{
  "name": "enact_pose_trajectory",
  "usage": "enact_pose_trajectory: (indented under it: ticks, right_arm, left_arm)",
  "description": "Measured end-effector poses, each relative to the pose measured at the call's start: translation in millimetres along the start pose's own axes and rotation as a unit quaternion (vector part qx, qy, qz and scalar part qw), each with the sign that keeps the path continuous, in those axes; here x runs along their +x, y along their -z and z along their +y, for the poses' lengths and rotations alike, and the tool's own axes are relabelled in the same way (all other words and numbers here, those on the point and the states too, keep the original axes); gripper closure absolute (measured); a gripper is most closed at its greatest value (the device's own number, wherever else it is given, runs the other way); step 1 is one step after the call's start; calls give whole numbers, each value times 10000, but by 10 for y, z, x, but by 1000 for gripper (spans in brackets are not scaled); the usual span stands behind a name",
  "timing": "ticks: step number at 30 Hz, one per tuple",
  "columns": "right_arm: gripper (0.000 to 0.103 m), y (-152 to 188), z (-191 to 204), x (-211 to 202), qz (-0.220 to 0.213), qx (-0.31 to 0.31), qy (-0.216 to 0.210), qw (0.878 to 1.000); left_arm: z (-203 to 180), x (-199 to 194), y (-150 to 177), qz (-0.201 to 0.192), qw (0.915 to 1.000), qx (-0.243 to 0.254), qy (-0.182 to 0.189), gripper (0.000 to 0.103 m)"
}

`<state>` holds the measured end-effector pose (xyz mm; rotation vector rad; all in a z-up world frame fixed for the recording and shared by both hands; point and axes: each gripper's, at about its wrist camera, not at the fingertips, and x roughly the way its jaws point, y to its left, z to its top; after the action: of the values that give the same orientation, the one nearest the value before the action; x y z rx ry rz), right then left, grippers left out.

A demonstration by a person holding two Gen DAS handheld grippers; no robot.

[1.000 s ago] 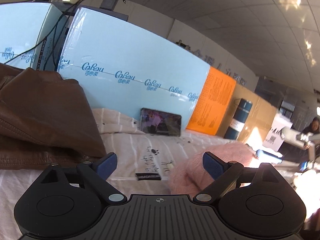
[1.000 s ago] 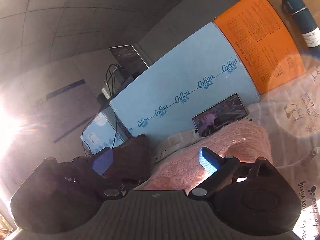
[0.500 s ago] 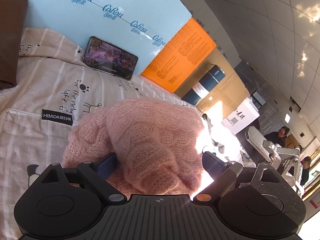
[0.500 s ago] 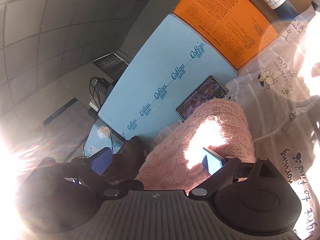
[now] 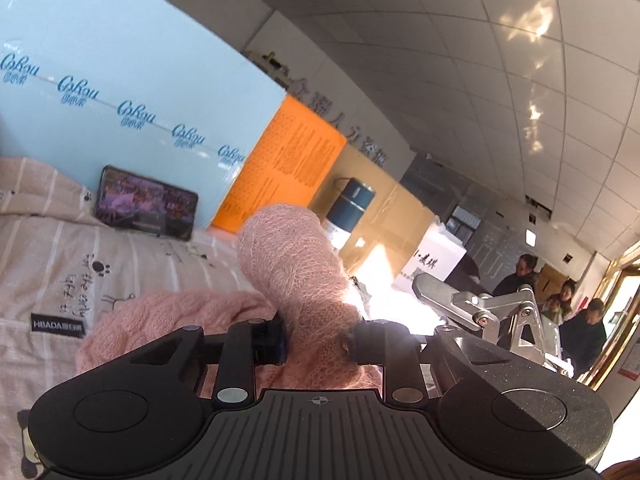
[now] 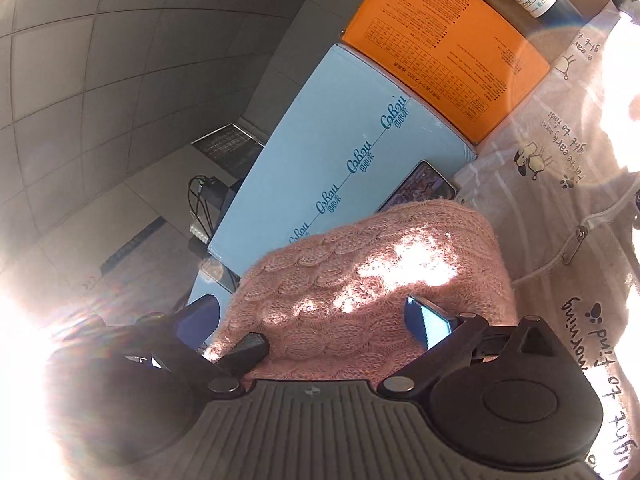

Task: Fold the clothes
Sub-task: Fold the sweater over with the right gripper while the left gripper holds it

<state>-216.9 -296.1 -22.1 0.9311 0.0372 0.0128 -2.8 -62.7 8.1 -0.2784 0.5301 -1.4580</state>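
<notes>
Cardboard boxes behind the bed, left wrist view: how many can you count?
3: the light blue box at left, the orange box beside it, the brown box further right. Others may be hidden.

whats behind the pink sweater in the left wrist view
Behind the raised pink sweater, clamped in the left gripper, stand an orange box and a dark blue bottle, its lower part covered. A phone leans on the blue box further left.

phone leaning on blue box | orange box beside | blue flask | printed sheet
</notes>
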Motion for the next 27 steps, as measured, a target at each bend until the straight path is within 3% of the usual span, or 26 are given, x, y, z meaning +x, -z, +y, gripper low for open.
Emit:
enact_pose_trajectory:
  ticks: [4,8,11,14,16,21,27]
  right_arm:
    - [2,9,76,5,127,-152,-250,9995]
    - [2,60,142,86,430,-407,-179,9981]
    - [2,102,184,154,621,-629,8,9961]
    - [2,120,119,259,767,-616,625,9932]
    - [2,114,49,283,794,-475,793,9925]
    - [2,119,23,238,695,-395,693,9944]
    - [2,71,85,143,469,-393,219,9979]
  left_arm:
    - [113,-101,44,-56,9961,129,-876,78]
    - [283,-36,149,339,9880,-27,-1505,77]
    - [255,-1,174,441,9873,155,-1518,75]
    - [224,-3,180,450,9867,315,-1530,60]
    - [247,1,180,460,9842,283,-1683,50]
    - [302,9,178,485,9770,204,-2064,38]
    - [386,15,176,526,9677,68,-2465,36]
